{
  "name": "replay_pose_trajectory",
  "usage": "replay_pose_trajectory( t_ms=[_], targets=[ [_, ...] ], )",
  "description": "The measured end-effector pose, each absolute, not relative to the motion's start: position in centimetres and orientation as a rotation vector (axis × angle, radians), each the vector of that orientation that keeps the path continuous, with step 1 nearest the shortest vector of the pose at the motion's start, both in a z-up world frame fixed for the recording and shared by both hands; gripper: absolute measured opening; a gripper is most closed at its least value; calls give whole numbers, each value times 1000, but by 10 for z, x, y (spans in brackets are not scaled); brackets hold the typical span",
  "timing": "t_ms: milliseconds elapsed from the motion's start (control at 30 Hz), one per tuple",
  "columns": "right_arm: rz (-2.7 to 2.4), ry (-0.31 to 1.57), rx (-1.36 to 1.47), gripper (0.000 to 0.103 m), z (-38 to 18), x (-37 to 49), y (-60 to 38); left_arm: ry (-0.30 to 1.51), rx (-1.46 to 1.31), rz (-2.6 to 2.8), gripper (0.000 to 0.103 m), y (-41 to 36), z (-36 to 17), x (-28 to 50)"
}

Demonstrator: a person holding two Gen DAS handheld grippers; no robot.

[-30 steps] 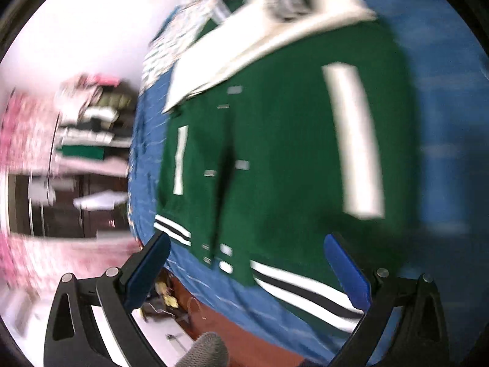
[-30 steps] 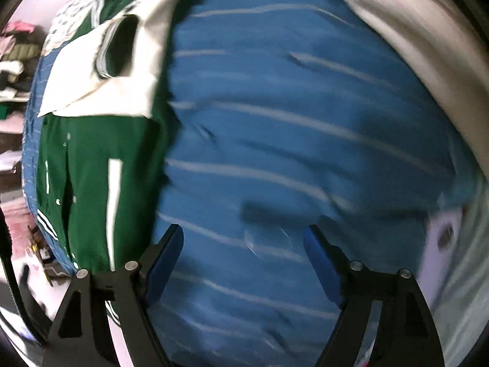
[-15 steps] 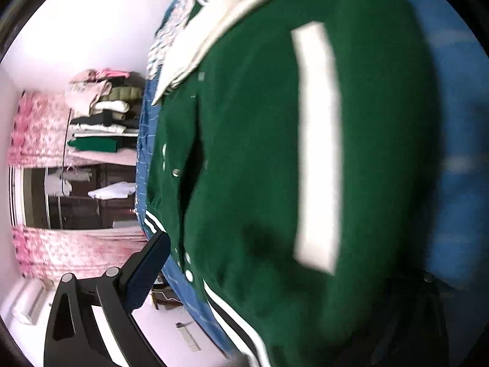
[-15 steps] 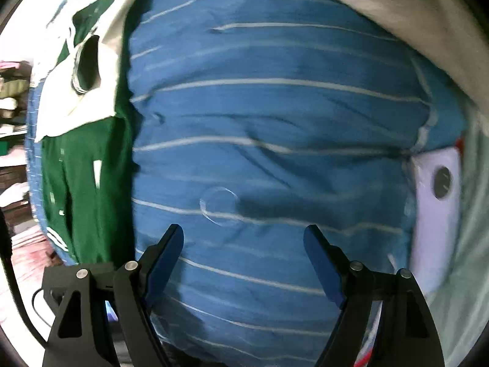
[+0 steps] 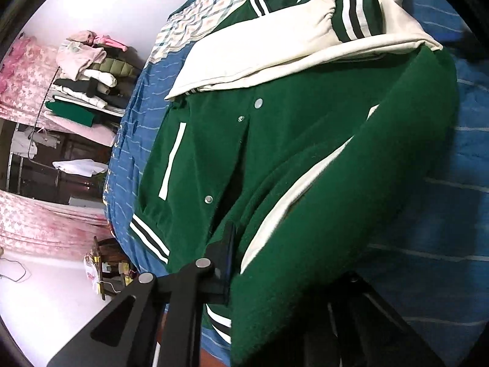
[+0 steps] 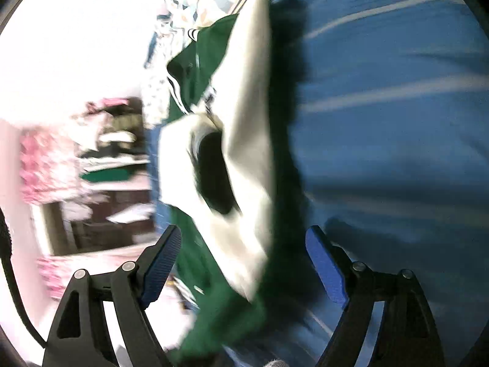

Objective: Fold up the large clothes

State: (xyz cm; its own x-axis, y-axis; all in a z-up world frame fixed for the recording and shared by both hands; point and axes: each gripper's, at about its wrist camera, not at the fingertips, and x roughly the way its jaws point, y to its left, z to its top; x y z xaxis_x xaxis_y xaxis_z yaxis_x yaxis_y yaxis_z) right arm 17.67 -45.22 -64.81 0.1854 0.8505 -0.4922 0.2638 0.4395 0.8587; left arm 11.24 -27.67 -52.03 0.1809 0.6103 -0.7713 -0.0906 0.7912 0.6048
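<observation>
Left gripper (image 5: pixel 269 278): jaws drawn in on the lower hem of the green varsity jacket (image 5: pixel 305 159); green cloth bunches up over it at bottom centre of the left wrist view. Only the left finger shows, the right one is buried under fabric.

Right gripper (image 6: pixel 244 263): jaws spread wide, nothing between the blue pads (image 6: pixel 160 263). View is motion-blurred.

Jacket lies front-up on the blue striped bedspread (image 5: pixel 452 183), filling centre of the left wrist frame. One cream sleeve (image 5: pixel 290 49) is folded across the chest, its striped cuff (image 5: pixel 354 15) at upper right. Snap buttons (image 5: pixel 258 102) run down the placket.

In the right wrist view, the cream sleeve (image 6: pixel 244 153) and its dark cuff opening sit at centre, just above the open jaws.

Upper left of the left wrist frame: stack of folded clothes (image 5: pixel 88 76) on a shelf, pink curtain (image 5: pixel 27 70) beside it.
</observation>
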Motion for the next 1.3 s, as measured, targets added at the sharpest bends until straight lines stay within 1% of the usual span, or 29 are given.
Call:
replay_pose_trajectory(
  t_ms=[100,200,233,267,300,333,400,533,633,700,767,800,833,933,967,1033,1133,1200,1267,1300],
  targets=[
    [585,1387,1185,89,-671,203,-423,1311,456,505,14,-269,-518,115],
    [587,1450,1149,88,-685,219,-384,1313,420,480,14,-260,-514,116],
    [585,1483,1093,76,-685,223,-368,1314,397,467,14,-255,-512,117],
    [556,1508,1013,58,-682,225,-358,1316,375,458,13,-250,-510,117],
    [512,1528,964,30,-681,224,-348,1316,355,447,13,-246,-507,117],
    [486,1533,962,23,-679,224,-346,1315,329,434,13,-240,-502,116],
    [424,1520,950,17,-658,221,-341,1305,271,412,13,-224,-486,114],
    [405,1459,862,16,-581,223,-307,1289,156,369,14,-174,-450,106],
    [383,1449,775,16,-525,238,-259,1285,73,376,14,-122,-424,103],
    [357,1459,673,16,-496,254,-213,1292,18,390,14,-91,-418,103],
    [346,1471,595,16,-478,277,-180,1306,-47,407,16,-48,-418,104],
    [336,1488,540,16,-472,290,-144,1312,-77,413,16,-32,-421,104],
    [332,1497,514,16,-469,298,-130,1314,-122,425,16,-8,-426,104],
    [307,1542,397,16,-473,332,-34,1329,-194,448,17,42,-448,104],
    [305,1549,379,16,-474,337,-21,1336,-223,460,17,59,-459,103],
    [305,1581,300,16,-492,356,45,1365,-279,469,19,91,-481,104],
    [289,1631,186,16,-522,371,86,1397,-410,469,19,134,-515,104],
    [267,1670,86,18,-552,380,123,1424,-485,466,27,153,-533,105],
    [266,1692,68,28,-569,381,130,1416,-560,468,40,168,-534,100],
    [276,1703,90,43,-573,383,131,1401,-605,459,48,174,-530,94]
  ],
)
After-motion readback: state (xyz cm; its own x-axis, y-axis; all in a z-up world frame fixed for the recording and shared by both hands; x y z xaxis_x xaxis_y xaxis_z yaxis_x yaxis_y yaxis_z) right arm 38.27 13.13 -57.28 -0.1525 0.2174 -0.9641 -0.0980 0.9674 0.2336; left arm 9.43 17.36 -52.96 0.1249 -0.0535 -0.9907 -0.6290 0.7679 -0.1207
